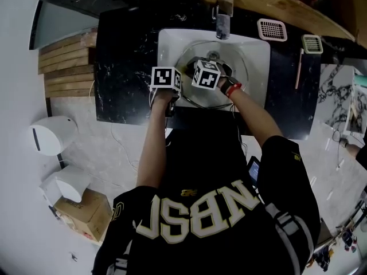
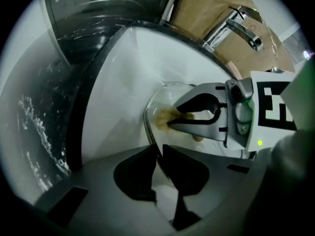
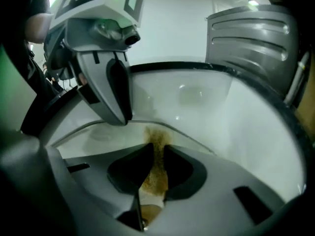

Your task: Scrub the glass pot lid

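Your left gripper (image 2: pixel 158 150) has its jaws almost pressed together, pinching the thin near rim of the glass lid (image 2: pixel 170 92). The lid sits inside the white sink (image 1: pixel 259 50), below the faucet (image 1: pixel 222 16) at the sink's far edge.

Your right gripper (image 3: pixel 156 149) has its jaws clamped on a brown scrub pad (image 3: pixel 156 173). The pad's far end touches the glass close to the rim, just beside the left gripper's jaws.

In the head view the 2 grippers are close together over the near part of the sink, their marker cubes side by side, the left one at the sink's near-left edge. A black counter (image 1: pixel 123 67) surrounds the sink.
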Demonstrator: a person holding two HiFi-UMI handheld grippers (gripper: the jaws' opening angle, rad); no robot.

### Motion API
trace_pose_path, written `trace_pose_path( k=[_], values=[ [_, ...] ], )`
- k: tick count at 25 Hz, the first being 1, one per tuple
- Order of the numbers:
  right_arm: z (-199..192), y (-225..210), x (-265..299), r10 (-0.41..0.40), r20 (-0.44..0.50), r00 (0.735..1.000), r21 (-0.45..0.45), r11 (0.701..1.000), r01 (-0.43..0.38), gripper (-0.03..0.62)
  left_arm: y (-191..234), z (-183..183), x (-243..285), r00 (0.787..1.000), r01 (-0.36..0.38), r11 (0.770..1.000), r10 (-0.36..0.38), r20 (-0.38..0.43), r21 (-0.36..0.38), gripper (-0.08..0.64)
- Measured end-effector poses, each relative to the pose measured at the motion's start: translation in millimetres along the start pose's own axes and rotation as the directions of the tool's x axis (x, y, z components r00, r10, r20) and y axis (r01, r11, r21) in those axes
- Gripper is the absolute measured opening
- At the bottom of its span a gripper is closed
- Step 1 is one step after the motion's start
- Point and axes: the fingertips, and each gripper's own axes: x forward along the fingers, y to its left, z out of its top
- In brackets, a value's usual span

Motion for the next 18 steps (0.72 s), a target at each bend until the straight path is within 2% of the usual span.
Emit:
trace_pose_path(
  k=[5, 9, 18],
  values=[
    [-6.5, -33.5, 4.6, -0.134, -0.063, 0.989, -0.056, 0.990, 0.130, 0.071, -0.8, 0.0, 3.5, 1.000, -0.005, 1.000, 0.005, 0.005, 0.010, 0.055],
    [-17.8, -55.2, 0.8, -0.202, -0.111, 0.973, -0.038, 0.979, 0.199, 0.071, -2.8, -1.2, 4.1, 1.000, -0.006, 1.000, 0.006, 0.002, 0.022, 0.057],
    [-70.9, -94.4, -27.7, -0.345, -0.264, 0.901, 0.005, 0.934, 0.358, 0.069, -4.4, -0.8, 5.1, 1.000, -0.006, 0.999, 0.006, 0.006, 0.049, 0.057]
  ],
)
